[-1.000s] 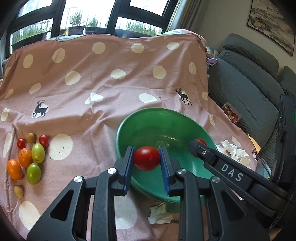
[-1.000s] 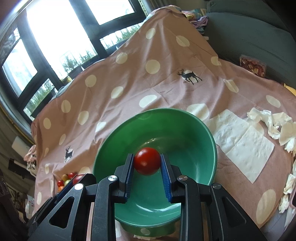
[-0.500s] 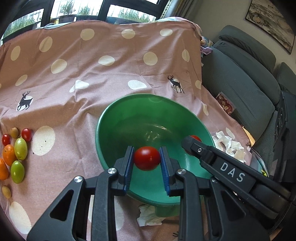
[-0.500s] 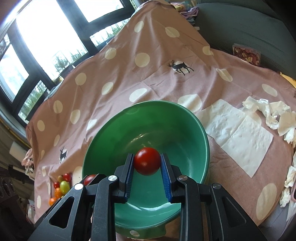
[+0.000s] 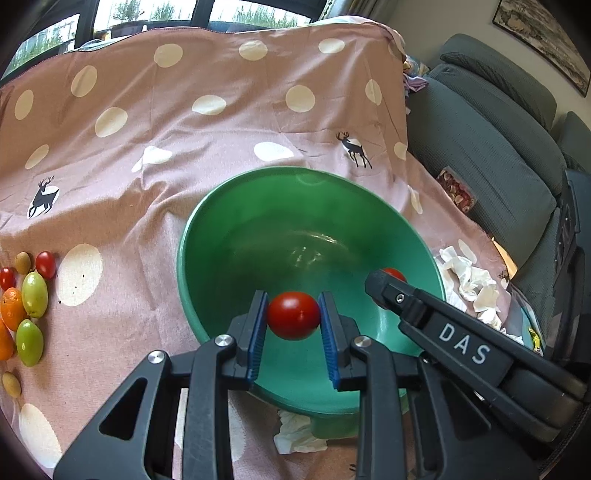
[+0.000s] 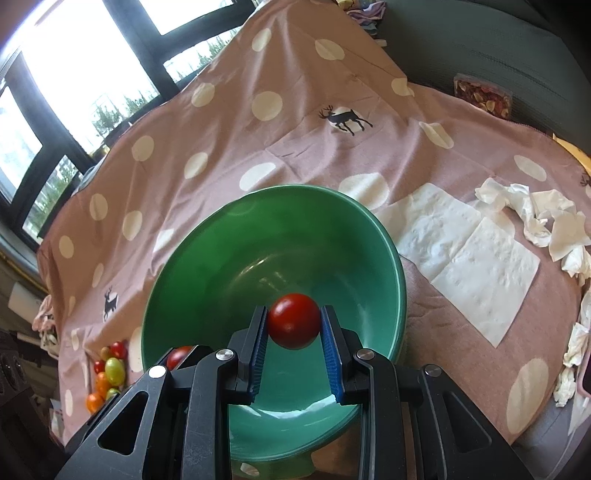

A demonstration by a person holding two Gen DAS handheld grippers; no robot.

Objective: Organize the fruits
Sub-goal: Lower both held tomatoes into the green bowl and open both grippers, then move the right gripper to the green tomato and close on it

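Bright daylight comes through big dark-framed windows [image 6: 66,92]. A grey sofa [image 5: 491,147] stands beside the pink spotted cloth [image 5: 184,147]. A framed picture [image 5: 546,33] hangs on the pale wall.

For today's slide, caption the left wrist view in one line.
Left hand-held gripper holds a red tomato over the green bowl.

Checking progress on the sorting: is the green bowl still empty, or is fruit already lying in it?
Empty: the green bowl shows a bare bottom. Both red tomatoes are still clamped in the hand-held grippers above it.
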